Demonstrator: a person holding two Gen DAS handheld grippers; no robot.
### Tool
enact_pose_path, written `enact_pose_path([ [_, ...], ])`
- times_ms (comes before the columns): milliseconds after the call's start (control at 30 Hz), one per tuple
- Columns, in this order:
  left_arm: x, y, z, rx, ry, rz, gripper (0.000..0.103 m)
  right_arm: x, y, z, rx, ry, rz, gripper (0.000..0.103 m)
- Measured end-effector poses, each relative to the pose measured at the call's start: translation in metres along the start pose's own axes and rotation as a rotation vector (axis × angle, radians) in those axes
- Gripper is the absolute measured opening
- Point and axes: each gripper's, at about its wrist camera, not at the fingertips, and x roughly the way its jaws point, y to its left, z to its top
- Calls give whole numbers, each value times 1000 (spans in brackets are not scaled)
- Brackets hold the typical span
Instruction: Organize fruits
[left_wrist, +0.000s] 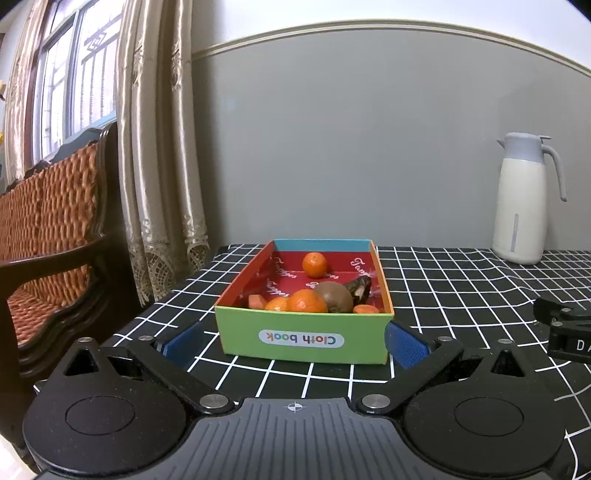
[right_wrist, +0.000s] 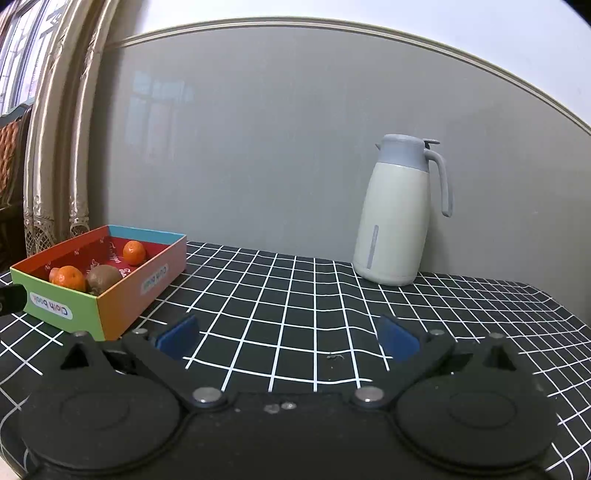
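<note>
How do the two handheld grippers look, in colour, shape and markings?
Both are matte black plastic. The left gripper has blue ribbed pads, two round discs, silver rivets, a ridged centre and a small crosshair mark. The right gripper looks alike, its body scuffed with pale specks. No hands or sleeves are visible.

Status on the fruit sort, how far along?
Looks done: tangerines, a kiwi and other pieces sit in the Cloth book box. No loose fruit visible on the checkered tablecloth. Left gripper and right gripper are open, empty.
</note>
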Motion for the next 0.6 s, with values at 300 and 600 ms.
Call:
enact_pose_path([
  [300, 0, 0, 0, 1, -2, 0, 103, 0, 0, 0, -2, 0, 0, 103],
  [600, -1, -1, 0, 4, -4, -2, 103, 0, 0, 0, -4, -1, 1, 103],
])
